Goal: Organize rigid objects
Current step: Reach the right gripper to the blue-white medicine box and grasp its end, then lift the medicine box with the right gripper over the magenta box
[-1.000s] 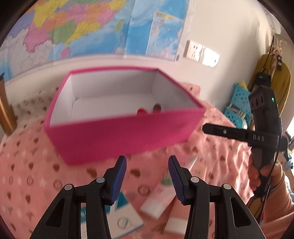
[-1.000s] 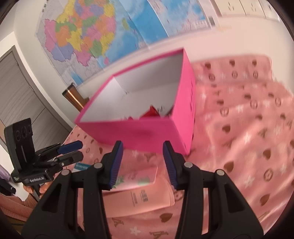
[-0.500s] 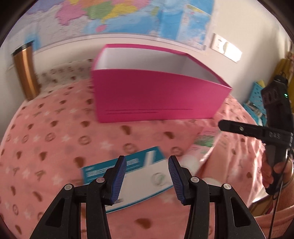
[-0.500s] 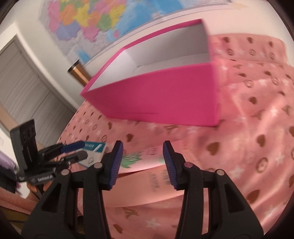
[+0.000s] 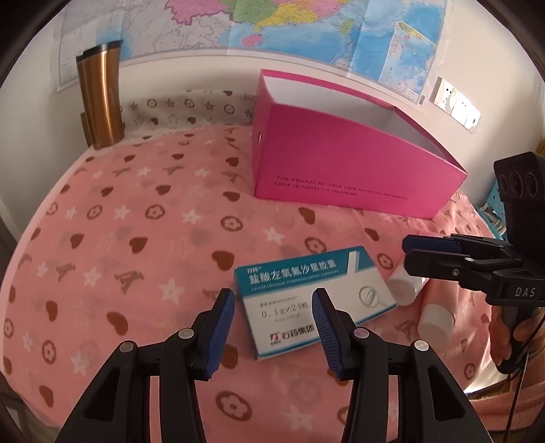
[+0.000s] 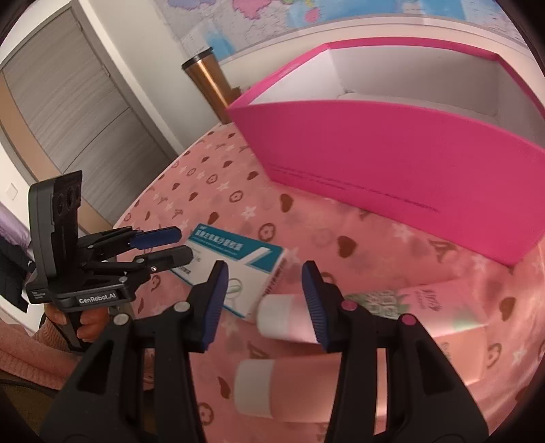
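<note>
Lying flat on a pink patterned cloth, a teal-and-white carton is seen at lower centre of the left wrist view, just beyond the left gripper. The jaws of that gripper stand apart and empty, the carton's near edge showing between the blue pads but untouched.

- Box, magenta, white inside, open-topped: upper right of the left view, upright on the cloth, well beyond the carton. Its contents cannot be seen.
- Tubes, pink with white caps, two: one lies in the middle of the right wrist view, its cap touching the carton's corner; the other lies below it at lower centre.
- Right gripper: jaws apart, nothing clamped; the upper tube's cap shows between its pads without contact.
- Pink pack, printed: right of the right view, beside the tubes.
- Flask, copper-coloured: upper left of the left view, upright against the wall.
- Map: on the wall, top of the left view.
</note>
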The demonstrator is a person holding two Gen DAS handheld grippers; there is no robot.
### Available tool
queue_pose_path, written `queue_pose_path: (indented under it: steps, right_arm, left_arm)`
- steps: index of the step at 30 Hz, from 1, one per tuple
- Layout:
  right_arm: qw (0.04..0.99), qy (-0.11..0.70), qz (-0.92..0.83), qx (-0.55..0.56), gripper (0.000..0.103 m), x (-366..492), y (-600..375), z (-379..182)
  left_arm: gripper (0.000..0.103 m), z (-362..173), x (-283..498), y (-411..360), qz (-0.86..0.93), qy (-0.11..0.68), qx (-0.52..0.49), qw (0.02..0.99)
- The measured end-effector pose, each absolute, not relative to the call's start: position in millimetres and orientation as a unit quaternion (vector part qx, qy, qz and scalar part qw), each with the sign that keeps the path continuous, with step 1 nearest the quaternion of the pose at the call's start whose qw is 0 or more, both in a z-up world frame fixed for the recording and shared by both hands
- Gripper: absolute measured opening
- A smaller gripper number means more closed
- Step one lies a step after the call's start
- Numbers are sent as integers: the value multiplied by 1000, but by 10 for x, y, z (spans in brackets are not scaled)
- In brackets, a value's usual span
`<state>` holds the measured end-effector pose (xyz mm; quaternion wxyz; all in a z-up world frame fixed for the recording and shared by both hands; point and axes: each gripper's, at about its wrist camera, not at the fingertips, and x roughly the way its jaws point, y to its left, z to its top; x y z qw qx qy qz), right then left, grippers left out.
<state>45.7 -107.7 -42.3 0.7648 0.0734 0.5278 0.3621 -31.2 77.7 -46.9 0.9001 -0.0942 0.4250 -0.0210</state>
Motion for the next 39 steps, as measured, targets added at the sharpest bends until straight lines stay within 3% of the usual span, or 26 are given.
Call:
queue_pose_path:
  steps: [28, 39]
  right_arm:
    - [730, 575, 368, 21, 47, 516, -676, -627]
    - [734, 574, 358, 64, 48, 610, -753, -625]
  left_arm:
    - [48, -580, -418, 870, -57, 442, -130, 886]
    - [46, -552, -307, 795, -68, 436, -130, 888]
